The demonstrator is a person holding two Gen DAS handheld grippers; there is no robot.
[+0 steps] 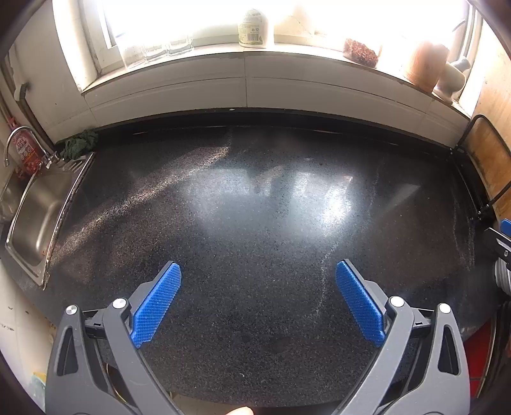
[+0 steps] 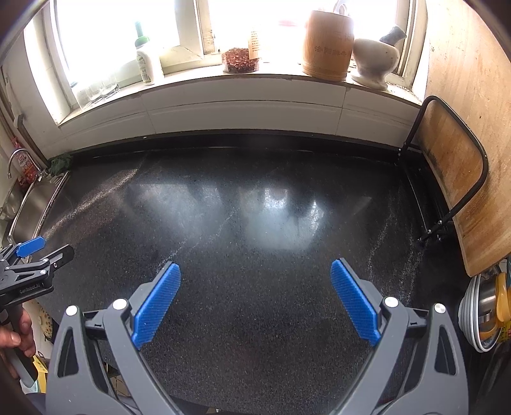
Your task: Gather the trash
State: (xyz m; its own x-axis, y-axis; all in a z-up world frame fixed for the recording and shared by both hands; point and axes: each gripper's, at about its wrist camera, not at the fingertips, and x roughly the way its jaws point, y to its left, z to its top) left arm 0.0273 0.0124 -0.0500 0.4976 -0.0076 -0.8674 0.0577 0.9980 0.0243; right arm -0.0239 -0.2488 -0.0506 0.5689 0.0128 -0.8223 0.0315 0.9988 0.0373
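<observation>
A dark speckled countertop (image 1: 255,223) fills both views, and no loose trash shows on it. My left gripper (image 1: 258,271) hovers over its near part, open, with nothing between the blue pads (image 1: 156,300). My right gripper (image 2: 255,271) hangs open over the same counter (image 2: 255,230), likewise holding nothing. In the right wrist view the left gripper (image 2: 41,249) shows at the left edge, held by a hand (image 2: 19,335). A bit of the right gripper (image 1: 501,239) shows at the right edge of the left wrist view.
A steel sink (image 1: 38,217) with a tap (image 1: 16,143) lies left, a dark green rag (image 1: 80,145) at its corner. The windowsill holds a white bottle (image 1: 254,28), a wooden canister (image 2: 329,44) and a mortar (image 2: 375,60). A cutting board in a rack (image 2: 453,178) stands right, stacked bowls (image 2: 482,313) below.
</observation>
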